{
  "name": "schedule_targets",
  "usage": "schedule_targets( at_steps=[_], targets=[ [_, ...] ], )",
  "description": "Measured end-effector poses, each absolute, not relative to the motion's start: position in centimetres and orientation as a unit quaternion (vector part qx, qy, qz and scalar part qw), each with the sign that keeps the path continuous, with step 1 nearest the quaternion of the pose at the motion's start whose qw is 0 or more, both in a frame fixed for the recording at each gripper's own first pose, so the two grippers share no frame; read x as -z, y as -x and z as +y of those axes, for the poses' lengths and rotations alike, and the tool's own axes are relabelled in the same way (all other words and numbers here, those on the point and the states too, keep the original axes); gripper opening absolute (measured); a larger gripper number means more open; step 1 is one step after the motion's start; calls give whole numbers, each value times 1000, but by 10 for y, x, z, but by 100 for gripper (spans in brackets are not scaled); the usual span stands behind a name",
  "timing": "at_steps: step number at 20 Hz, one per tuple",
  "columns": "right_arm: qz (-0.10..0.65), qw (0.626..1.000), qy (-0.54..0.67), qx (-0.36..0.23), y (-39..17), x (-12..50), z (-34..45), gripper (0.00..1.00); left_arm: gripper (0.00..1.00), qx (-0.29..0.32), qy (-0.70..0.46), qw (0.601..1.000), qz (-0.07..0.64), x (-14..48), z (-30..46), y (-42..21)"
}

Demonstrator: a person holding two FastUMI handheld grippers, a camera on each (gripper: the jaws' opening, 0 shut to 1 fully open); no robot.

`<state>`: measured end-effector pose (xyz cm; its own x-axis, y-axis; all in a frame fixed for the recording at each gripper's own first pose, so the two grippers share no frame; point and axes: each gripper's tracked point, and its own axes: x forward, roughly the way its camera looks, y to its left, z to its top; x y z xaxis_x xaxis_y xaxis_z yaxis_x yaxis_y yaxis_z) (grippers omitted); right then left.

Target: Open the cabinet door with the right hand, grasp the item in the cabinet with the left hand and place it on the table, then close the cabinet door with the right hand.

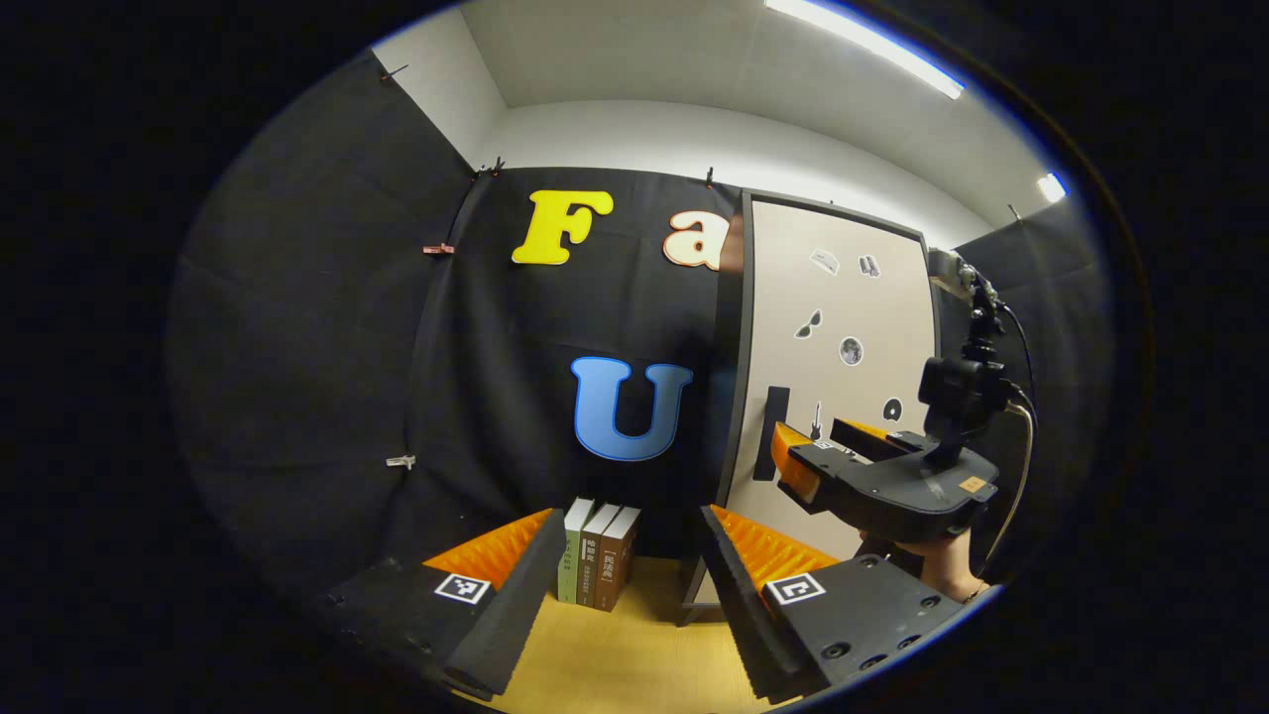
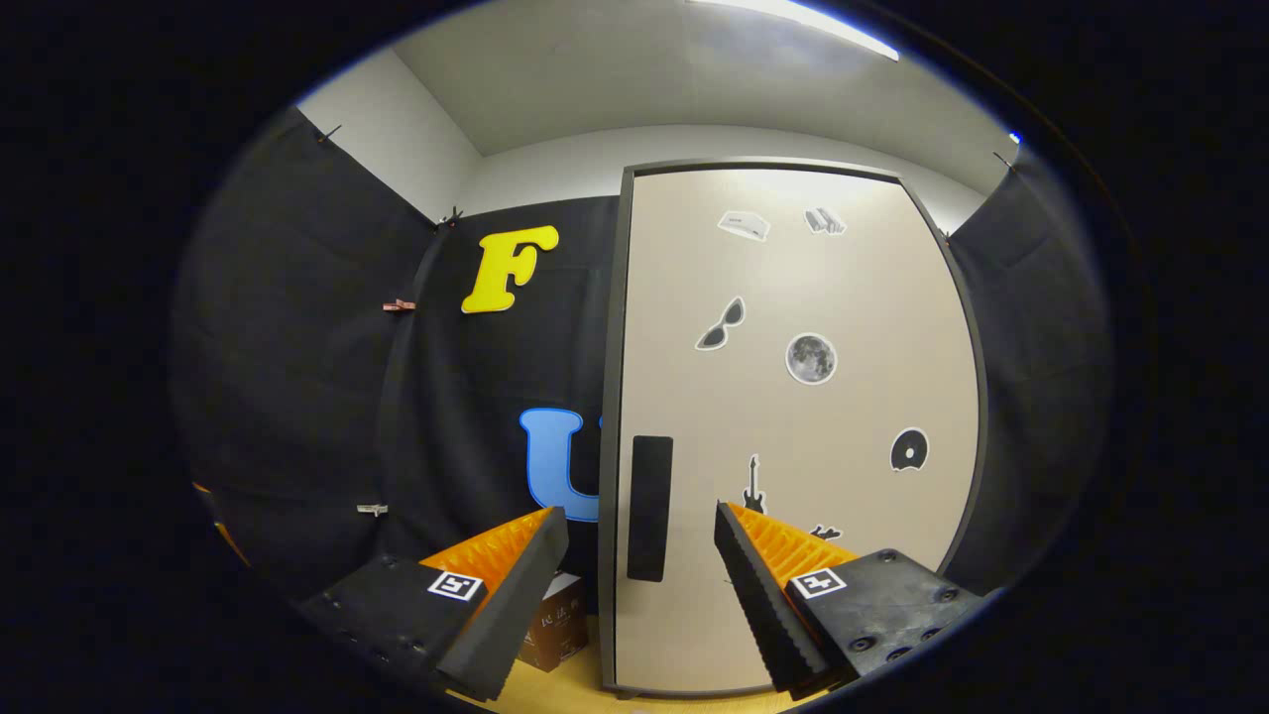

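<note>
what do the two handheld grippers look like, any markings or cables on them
Each gripper has a blocky black body with ridged finger pads and a square black-and-white marker tag on each finger base. The right gripper, seen in the left gripper view, carries a black camera on a post, with a black cable looping behind it.

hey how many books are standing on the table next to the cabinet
3 books, upright side by side on the table, left of the cabinet door, seen between the left gripper fingers. Others may be hidden.
</note>
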<state>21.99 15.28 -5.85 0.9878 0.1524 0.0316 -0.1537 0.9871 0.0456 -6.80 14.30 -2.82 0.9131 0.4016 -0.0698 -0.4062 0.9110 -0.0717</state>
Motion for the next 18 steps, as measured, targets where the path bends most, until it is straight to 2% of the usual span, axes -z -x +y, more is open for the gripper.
schedule_targets(
  at_steps=[6, 9, 12, 13, 14, 16, 18],
  targets=[
    [6, 999, -18, -50, -264, 87, 158, 91, 86, -234, 54, 970, 32, 38, 148, 78],
    [5, 999, -13, -38, -280, 93, 161, 85, 86, -254, 49, 965, 41, 42, 159, 85],
    [3, 1000, -2, -18, -293, 97, 159, 68, 86, -271, 46, 961, 42, 42, 166, 94],
    [3, 1000, 9, -4, -295, 98, 154, 58, 86, -275, 46, 959, 43, 43, 169, 97],
    [-3, 1000, 13, -5, -297, 97, 156, 43, 86, -280, 47, 958, 43, 44, 172, 99],
    [-6, 1000, 19, -4, -296, 98, 154, 40, 86, -287, 48, 956, 46, 46, 176, 104],
    [1, 1000, 11, -4, -296, 99, 154, 26, 86, -288, 49, 955, 49, 47, 176, 106]
  ],
)
